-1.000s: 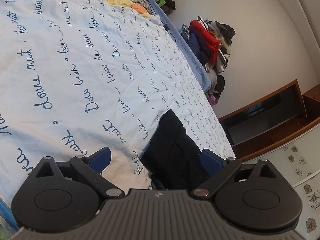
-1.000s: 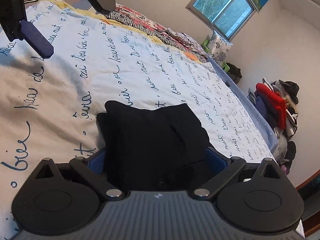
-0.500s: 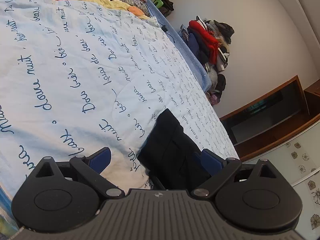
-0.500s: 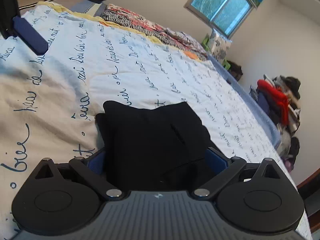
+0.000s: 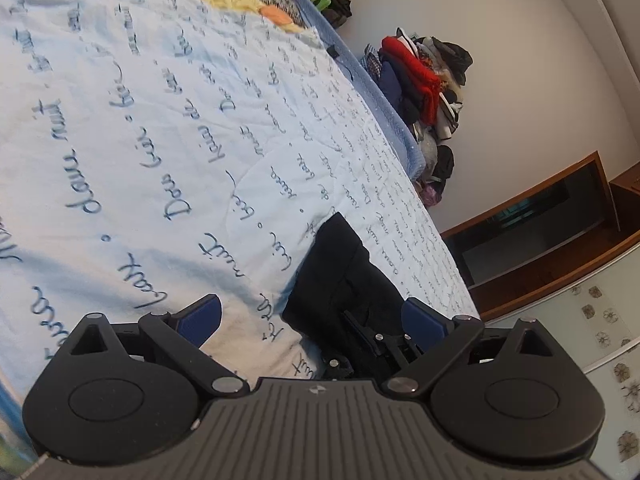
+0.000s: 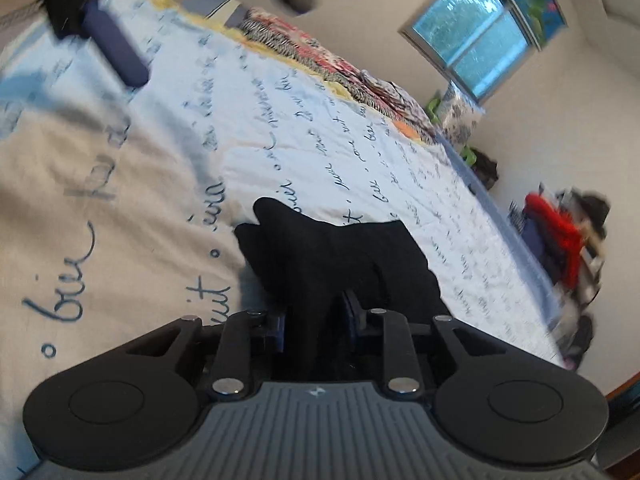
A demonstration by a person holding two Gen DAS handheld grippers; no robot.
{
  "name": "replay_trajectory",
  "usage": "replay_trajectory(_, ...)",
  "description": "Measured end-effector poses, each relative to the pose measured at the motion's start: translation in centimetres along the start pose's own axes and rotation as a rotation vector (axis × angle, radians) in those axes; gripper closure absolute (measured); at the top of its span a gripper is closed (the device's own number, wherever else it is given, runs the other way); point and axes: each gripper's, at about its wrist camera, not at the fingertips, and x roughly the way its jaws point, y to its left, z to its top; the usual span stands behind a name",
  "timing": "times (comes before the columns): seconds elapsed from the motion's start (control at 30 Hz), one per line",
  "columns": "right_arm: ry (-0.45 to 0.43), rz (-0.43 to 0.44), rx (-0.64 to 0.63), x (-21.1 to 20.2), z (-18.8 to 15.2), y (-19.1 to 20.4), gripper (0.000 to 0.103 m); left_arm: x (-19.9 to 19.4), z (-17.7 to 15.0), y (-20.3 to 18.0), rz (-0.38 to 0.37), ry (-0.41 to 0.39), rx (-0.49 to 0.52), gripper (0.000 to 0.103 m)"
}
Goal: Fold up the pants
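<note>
The black pants (image 6: 340, 256) lie folded into a small bundle on the light blue bedspread (image 6: 300, 148) with dark script writing. My right gripper (image 6: 316, 324) is shut on the near edge of the pants, its blue pads pinching the black cloth. The pants also show in the left wrist view (image 5: 344, 276), just right of centre. My left gripper (image 5: 312, 318) is open and empty, hovering above the bedspread (image 5: 160, 128) beside the bundle's left edge. The left gripper's blue finger appears blurred at the top left of the right wrist view (image 6: 116, 52).
A pile of clothes with a red garment (image 5: 420, 76) stands against the wall beyond the bed. Patterned blankets (image 6: 320, 60) lie along the far side of the bed. A wooden cabinet (image 5: 552, 216) is at the right. A window (image 6: 484, 44) is in the far wall.
My right gripper has closed on the pants; its pads were wide apart around the bundle before. The right view has tilted and blurred. My left gripper stays open, shifted slightly.
</note>
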Motion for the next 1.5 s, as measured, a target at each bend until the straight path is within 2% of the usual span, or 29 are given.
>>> replay_trajectory(0.07,-0.023,-0.002,0.057,-0.4,0.0,-0.9,0.086,1.3,0.4,0.2,-0.027,0.037,-0.045,0.005)
replay_trajectory(0.2,-0.073,-0.011,0.157,-1.4,0.2,-2.1,0.087,4.5,1.0,-0.2,-0.108,0.115,-0.146,0.005)
replay_trajectory(0.3,-0.098,0.010,0.233,-2.0,-0.2,-3.3,0.087,7.7,1.7,-1.1,-0.166,0.171,-0.168,0.003)
replay_trajectory(0.43,-0.123,0.008,0.300,-2.8,-0.5,-4.2,0.087,12.9,2.1,-1.4,-0.174,0.278,-0.229,0.003)
replay_trajectory(0.5,-0.142,0.005,0.330,-3.3,-0.6,-4.7,0.087,14.9,1.9,-1.8,-0.170,0.324,-0.223,0.003)
replay_trajectory(0.6,-0.148,0.010,0.358,-3.7,-0.8,-4.9,0.087,16.8,2.3,-2.3,-0.142,0.327,-0.182,0.005)
replay_trajectory(0.67,-0.143,0.022,0.366,-3.7,-0.8,-4.8,0.087,17.4,3.1,-2.2,-0.097,0.308,-0.171,0.020)
replay_trajectory(0.7,-0.138,0.029,0.369,-3.7,-0.9,-4.6,0.087,17.8,3.5,-2.4,-0.063,0.320,-0.143,0.051)
replay_trajectory(0.73,-0.134,0.034,0.368,-3.6,-0.9,-4.3,0.087,18.2,3.7,-2.7,-0.028,0.339,-0.102,0.073)
replay_trajectory(0.77,-0.128,0.039,0.366,-3.5,-0.9,-4.0,0.087,18.4,3.7,-3.0,0.003,0.349,-0.069,0.072)
replay_trajectory(0.8,-0.118,0.042,0.368,-3.3,-1.0,-3.7,0.087,18.5,3.6,-3.2,0.019,0.353,-0.031,0.080)
replay_trajectory(0.9,-0.094,0.040,0.364,-3.2,-1.0,-2.9,0.087,18.2,3.6,-4.1,0.048,0.350,0.056,0.081)
replay_trajectory(1.03,-0.120,0.049,0.413,-5.2,-1.5,-3.8,0.084,17.1,3.4,-6.4,0.079,0.297,0.174,0.083)
replay_trajectory(1.13,-0.130,0.073,0.550,-7.6,-2.9,-5.4,0.063,16.9,3.0,-8.2,0.121,0.279,0.265,0.083)
replay_trajectory(1.17,-0.142,0.073,0.606,-8.4,-3.5,-6.1,0.057,17.0,3.0,-8.5,0.130,0.280,0.272,0.083)
replay_trajectory(1.23,-0.149,0.070,0.740,-9.6,-5.2,-7.2,0.041,17.3,3.0,-8.7,0.148,0.284,0.278,0.083)
replay_trajectory(1.27,-0.118,0.092,0.804,-9.2,-5.9,-7.6,0.027,17.5,3.0,-8.7,0.162,0.287,0.278,0.083)
replay_trajectory(1.3,-0.037,0.151,0.844,-7.7,-6.5,-8.0,0.017,17.8,2.8,-8.6,0.174,0.291,0.273,0.083)
replay_trajectory(1.33,0.069,0.227,0.855,-5.7,-7.1,-7.7,0.017,17.9,2.8,-8.6,0.183,0.293,0.257,0.083)
replay_trajectory(1.4,0.011,0.176,0.825,-6.7,-7.2,-7.3,0.017,17.2,2.8,-9.2,0.189,0.277,0.252,0.083)
replay_trajectory(1.43,-0.013,0.195,0.876,-7.7,-7.3,-7.9,0.017,16.4,2.7,-10.1,0.183,0.262,0.271,0.084)
replay_trajectory(1.5,-0.119,0.262,0.987,-10.1,-8.3,-9.5,0.017,14.6,2.2,-12.3,0.159,0.231,0.336,0.085)
